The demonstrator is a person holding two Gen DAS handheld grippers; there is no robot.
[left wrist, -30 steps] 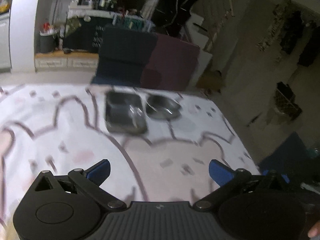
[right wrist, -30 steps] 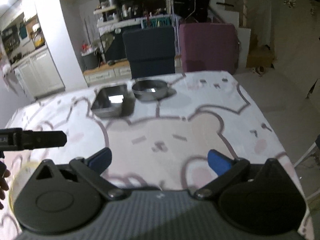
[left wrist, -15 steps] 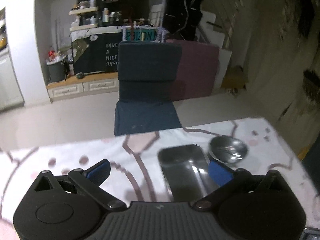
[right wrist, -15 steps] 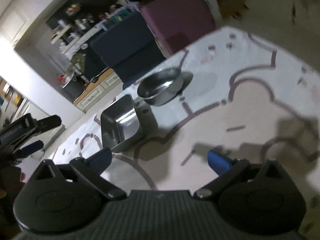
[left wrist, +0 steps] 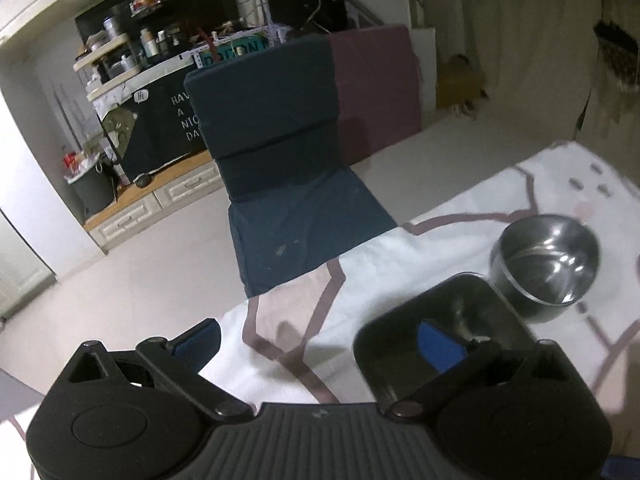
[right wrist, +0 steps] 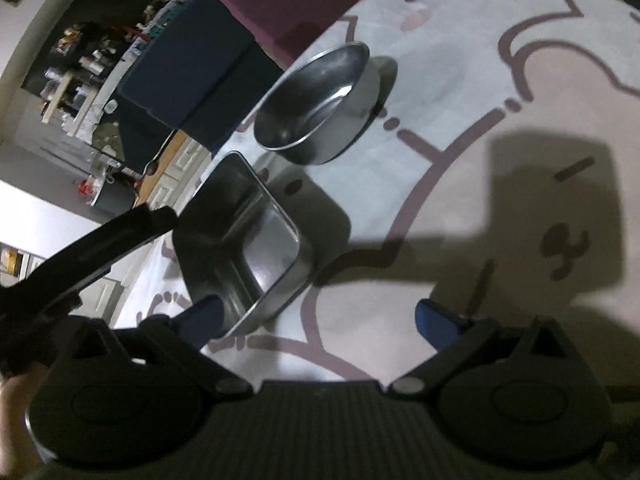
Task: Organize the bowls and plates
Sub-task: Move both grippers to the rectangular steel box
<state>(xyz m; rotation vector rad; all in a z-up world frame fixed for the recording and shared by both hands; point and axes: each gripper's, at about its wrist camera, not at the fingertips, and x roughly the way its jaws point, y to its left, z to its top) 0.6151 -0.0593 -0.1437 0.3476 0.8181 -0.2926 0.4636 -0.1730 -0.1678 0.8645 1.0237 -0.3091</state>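
My left gripper (left wrist: 320, 340) spread wide, one finger over rectangular tray (left wrist: 400, 328) | right gripper (right wrist: 320, 316) spread wide beside tray | round bowl (right wrist: 316, 96) beyond, on desk (right wrist: 460, 92)

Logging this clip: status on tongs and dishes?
Both tongs open, empty: left tongs, right tongs. Rectangular steel tray beside round steel bowl on tablecloth. Nothing blocking.

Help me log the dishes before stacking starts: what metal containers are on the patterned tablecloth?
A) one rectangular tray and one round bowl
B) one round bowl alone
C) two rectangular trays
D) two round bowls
A: the right wrist view shows one rectangular tray and one round bowl side by side on the tablecloth, and no other dish.
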